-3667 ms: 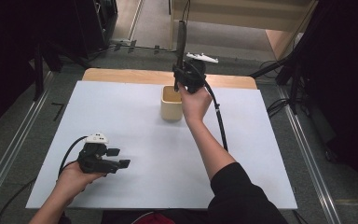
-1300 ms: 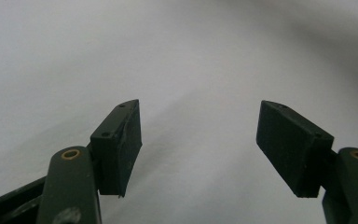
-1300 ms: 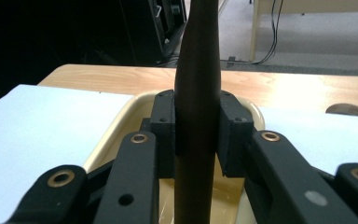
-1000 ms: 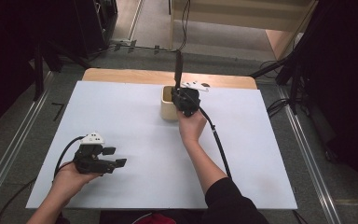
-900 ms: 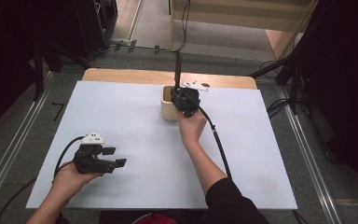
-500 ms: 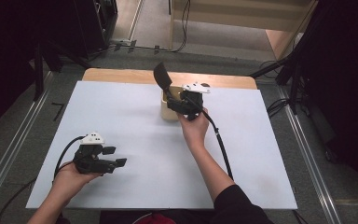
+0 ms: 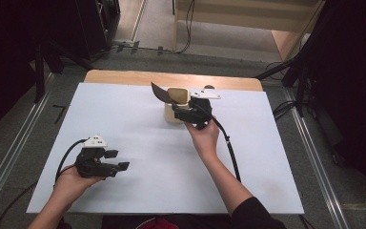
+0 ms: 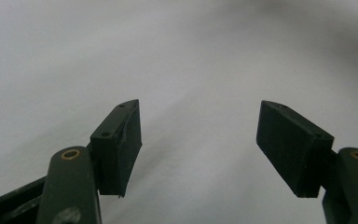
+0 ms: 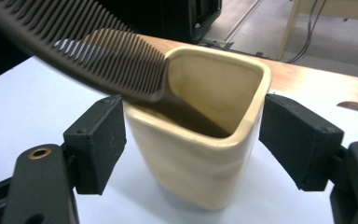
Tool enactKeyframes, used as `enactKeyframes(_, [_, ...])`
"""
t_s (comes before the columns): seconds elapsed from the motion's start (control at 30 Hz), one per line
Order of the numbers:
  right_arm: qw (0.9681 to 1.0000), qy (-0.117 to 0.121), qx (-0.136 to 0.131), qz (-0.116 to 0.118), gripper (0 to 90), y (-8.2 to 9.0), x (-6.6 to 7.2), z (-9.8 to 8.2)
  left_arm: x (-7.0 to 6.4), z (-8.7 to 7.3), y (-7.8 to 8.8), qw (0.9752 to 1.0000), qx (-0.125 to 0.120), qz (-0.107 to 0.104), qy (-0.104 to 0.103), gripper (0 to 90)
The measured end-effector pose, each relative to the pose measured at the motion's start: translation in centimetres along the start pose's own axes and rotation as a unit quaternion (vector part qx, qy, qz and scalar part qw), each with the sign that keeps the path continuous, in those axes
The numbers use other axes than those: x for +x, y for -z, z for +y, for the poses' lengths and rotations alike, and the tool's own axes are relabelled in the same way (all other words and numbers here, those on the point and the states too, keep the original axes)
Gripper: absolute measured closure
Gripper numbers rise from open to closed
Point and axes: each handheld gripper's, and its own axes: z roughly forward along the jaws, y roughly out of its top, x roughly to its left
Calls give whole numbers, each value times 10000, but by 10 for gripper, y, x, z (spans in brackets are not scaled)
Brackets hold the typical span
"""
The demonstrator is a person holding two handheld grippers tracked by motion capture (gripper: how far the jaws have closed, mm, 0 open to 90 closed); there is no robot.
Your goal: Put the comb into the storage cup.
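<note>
Comb point(image 9: 98, 56) and cup point(image 9: 205, 140) sit together near the far edge of your white board point(image 7: 124, 119): the dark comb stands handle-down inside the cream cup, leaning over the rim with its toothed end sticking out to the left. Your right gripper point(image 7: 185, 112) is just beside the cup, its 2 jaws spread wide on either side of the cup walls, apart from them and gripping nothing. Your left gripper point(image 7: 112, 162) rests in your left hand point(image 7: 71, 183) near the board's front left, well apart from the cup, jaws open and empty above the bare white surface.
</note>
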Motion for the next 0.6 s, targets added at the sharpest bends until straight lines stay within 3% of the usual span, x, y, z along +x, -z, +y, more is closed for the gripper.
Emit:
enactKeyframes(0.3, [9996,99,186,207,220,13,4,-11,0,0,0,10000,20,11,-12,321])
enactKeyframes(0.6, [9989,127,208,400,220,25,7,-19,1,0,0,10000,31,27,-7,321])
